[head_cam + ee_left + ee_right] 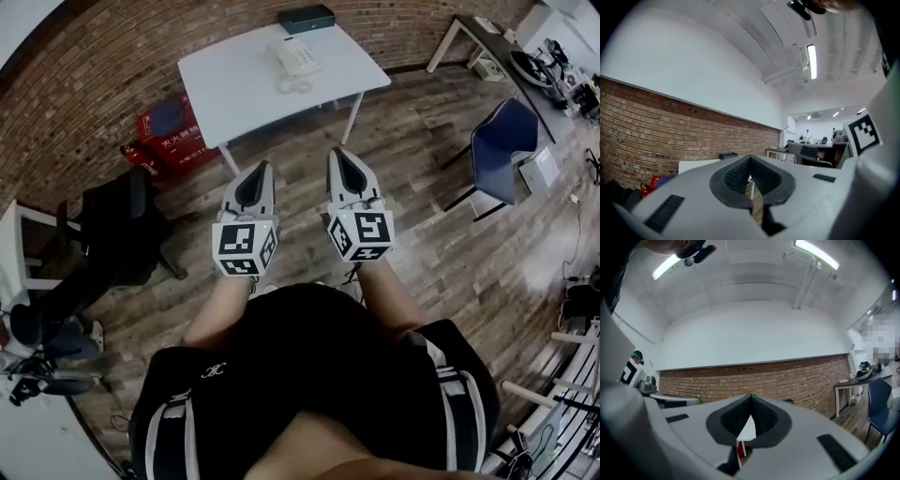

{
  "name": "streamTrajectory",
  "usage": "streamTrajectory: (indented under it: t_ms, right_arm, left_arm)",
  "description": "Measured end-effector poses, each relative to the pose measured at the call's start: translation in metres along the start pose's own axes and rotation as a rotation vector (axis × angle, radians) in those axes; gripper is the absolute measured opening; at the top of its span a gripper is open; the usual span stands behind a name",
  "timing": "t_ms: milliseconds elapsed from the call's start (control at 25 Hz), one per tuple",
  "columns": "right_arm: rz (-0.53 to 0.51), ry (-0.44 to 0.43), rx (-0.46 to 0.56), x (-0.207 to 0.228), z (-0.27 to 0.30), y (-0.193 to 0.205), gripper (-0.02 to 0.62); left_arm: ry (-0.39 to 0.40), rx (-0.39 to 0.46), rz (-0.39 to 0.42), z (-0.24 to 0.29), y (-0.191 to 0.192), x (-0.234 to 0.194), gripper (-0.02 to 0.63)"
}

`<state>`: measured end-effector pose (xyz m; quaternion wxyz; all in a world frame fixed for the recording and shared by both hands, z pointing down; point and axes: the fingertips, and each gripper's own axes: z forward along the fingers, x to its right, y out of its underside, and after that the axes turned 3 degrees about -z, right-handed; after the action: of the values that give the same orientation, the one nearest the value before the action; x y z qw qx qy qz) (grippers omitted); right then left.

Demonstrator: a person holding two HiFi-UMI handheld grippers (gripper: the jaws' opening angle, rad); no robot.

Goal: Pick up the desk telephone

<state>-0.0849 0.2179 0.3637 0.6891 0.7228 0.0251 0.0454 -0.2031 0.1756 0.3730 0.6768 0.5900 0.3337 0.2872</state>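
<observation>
Both tools are out front, level and side by side. Left gripper (265,169): jaws pressed together, nothing between them. Right gripper (335,155): the same, tips meeting and empty. The phone (295,58) sits on the white table (234,89) ahead, well apart from both tips. Its coiled cord (294,86) lies just in front, with a black box (307,18) behind it.

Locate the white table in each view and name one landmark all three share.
Head view: white table at top centre, telephone on it.
Left gripper view: a strip of its top, lower left, below the brick wall.
Right gripper view: a white sliver, probably its top, low centre, framed by the right gripper.
Shared landmark: the brick wall behind the table.
</observation>
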Motion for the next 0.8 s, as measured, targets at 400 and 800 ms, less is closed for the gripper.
streamTrajectory:
  t_ms: [400,800]
  right_arm:
    - [0.006,-0.041,0.016,0.048,-0.012,-0.002,-0.003]
    - [-0.004,-0.061,0.004,0.070,-0.011,0.003,-0.003]
  left_arm:
    - [-0.010,0.016,-0.021,0.030,0.003,0.045,0.000]
    - [-0.054,0.021,-0.030,0.038,0.008,0.060,0.000]
